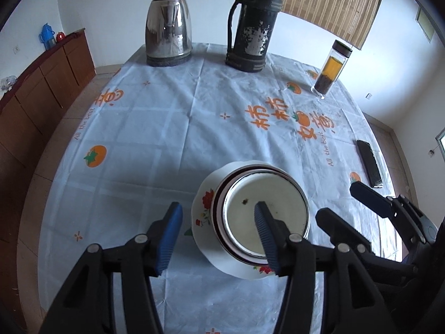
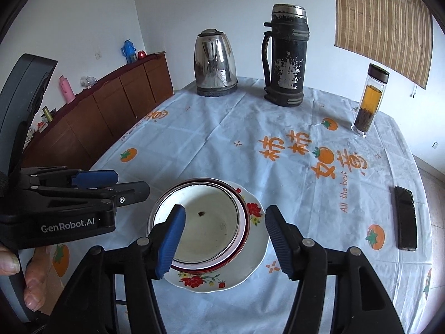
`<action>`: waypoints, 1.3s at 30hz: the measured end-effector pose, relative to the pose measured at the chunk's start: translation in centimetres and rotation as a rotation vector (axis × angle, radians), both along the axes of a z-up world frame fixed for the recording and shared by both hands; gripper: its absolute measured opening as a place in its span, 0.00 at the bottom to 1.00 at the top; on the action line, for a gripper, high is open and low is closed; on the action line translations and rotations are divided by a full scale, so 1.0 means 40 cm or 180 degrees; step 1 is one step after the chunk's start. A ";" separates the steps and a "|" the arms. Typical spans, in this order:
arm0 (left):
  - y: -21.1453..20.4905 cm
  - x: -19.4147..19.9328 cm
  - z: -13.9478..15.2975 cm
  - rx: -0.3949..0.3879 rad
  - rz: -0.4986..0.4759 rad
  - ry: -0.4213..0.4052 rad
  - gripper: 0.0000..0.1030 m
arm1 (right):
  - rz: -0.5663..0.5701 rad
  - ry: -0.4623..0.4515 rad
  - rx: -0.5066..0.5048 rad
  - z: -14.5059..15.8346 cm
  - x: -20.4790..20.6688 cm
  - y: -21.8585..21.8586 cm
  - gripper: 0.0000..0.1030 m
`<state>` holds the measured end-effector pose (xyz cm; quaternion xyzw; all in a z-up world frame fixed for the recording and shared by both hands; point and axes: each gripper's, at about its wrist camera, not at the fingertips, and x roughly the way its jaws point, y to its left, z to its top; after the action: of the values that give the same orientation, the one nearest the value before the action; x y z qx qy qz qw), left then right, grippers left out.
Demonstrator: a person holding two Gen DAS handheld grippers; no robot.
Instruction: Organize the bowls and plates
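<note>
White walls and a bamboo blind [image 2: 381,25] are framing a table under a pale blue tablecloth [image 2: 250,128] printed with orange persimmons and lettering. Along the left wall, a brown wooden sideboard [image 2: 111,105] is carrying a blue jug [image 2: 128,51] and a pink flask [image 2: 66,89]. At the table's far edge, a steel kettle [image 2: 215,62] is standing left of a worn black thermos [image 2: 286,55], with a clear tea bottle [image 2: 368,103] further right and a dark phone [image 2: 406,218] lying flat near the right edge.

At the near side, a flowered plate [image 2: 247,267] is sitting on the cloth, bearing a stack of bowls: a white bowl [image 2: 205,228] with a dark speck inside is nesting in a red-rimmed bowl [image 2: 244,239].

A person's hand [image 2: 16,267] is gripping the left gripper [image 2: 122,186] at the left of the stack, its blue-padded jaws standing spread and pinching nothing. In its own camera that gripper [image 1: 219,208] is hanging over the plate's left rim, one pad above the bare cloth and the other above the white bowl [image 1: 267,208]. To the right, the right gripper [image 2: 225,214] is likewise hovering with jaws spread apart over the stack, clear of the crockery, holding nothing.
</note>
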<state>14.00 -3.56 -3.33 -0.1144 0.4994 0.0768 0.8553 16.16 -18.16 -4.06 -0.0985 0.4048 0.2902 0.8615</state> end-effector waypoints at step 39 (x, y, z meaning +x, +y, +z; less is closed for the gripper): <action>-0.040 -0.062 0.072 0.0084 0.0015 -0.0251 0.53 | -0.0033 -0.0262 0.0138 0.079 -0.076 -0.036 0.61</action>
<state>11.51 -5.16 -0.45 -0.1072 0.4640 0.0808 0.8756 13.11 -19.59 -0.88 -0.0896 0.3631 0.2900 0.8809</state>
